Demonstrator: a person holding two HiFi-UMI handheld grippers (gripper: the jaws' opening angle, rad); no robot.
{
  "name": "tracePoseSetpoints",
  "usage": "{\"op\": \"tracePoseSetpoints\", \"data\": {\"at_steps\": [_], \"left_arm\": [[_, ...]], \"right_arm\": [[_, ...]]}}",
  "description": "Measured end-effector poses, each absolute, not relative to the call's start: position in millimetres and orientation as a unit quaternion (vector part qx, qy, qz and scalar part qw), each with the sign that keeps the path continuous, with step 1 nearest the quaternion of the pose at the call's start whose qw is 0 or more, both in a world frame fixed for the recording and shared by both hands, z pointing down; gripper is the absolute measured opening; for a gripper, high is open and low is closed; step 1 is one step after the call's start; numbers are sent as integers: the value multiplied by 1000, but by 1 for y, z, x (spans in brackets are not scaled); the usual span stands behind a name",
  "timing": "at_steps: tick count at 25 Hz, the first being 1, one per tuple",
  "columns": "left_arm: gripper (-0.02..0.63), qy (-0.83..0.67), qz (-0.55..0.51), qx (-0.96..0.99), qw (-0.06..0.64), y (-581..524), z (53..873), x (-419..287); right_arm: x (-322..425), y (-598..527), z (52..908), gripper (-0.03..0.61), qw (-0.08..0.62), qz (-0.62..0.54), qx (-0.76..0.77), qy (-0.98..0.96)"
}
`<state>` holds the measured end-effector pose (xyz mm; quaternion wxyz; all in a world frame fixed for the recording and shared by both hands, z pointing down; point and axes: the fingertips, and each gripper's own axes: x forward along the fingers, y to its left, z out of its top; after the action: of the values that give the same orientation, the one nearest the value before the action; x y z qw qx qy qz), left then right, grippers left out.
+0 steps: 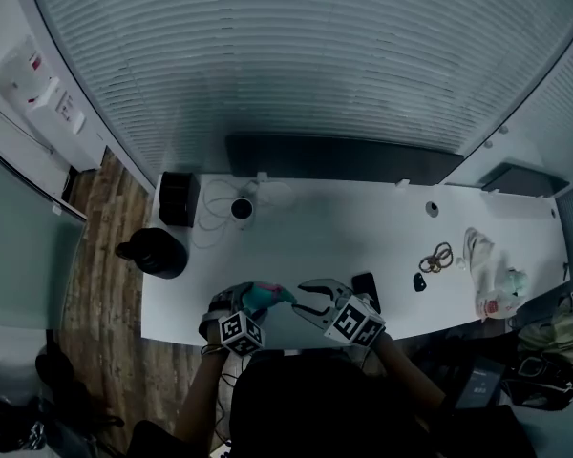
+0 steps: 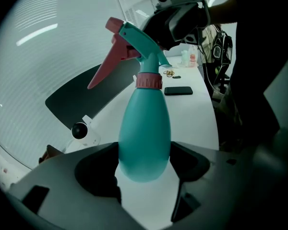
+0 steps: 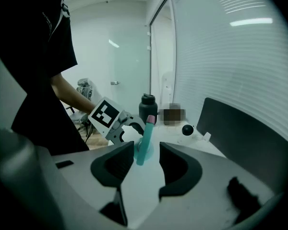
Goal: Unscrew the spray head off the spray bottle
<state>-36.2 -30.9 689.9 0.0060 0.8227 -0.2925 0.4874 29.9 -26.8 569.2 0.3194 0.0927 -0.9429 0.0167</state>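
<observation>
Over the near edge of the white table, the teal spray bottle is clamped round its belly by the left gripper, so the bracing bit looks sorted. The spray head is still seated on its pink collar. The right gripper is open, nothing pinched. Next, that collar probably needs to be grabbed firmly and twisted.

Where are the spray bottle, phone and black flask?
spray bottle [image 2: 144, 138], left gripper view, teal body.
phone [image 2: 178, 90], left gripper view, its face.
black flask [image 3: 147, 110], right gripper view, upper body.
</observation>
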Motion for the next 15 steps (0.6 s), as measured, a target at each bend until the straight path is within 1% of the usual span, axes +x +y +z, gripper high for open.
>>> {"op": "tracePoseSetpoints", "data": {"at_steps": [3,5,9,13,15], "left_arm": [[339,-292,516,805,-29,-29,692,-44],[339,-292,525,798,-41,-28,689,-47],[339,-295,522,799,-48,-29,677,-52],[339,-295,517,802,-48,-30,672,-54],[339,-290,515,805,-45,-30,670,-57]], "right_arm": [[10,-19,580,149,340,7,73,-938],[-1,-15,586,149,353,0,69,-933],[-17,-18,595,149,369,-16,80,-926],[-21,-19,611,143,408,-57,69,-908],[-26,-18,609,140,409,-69,62,-908]]}}
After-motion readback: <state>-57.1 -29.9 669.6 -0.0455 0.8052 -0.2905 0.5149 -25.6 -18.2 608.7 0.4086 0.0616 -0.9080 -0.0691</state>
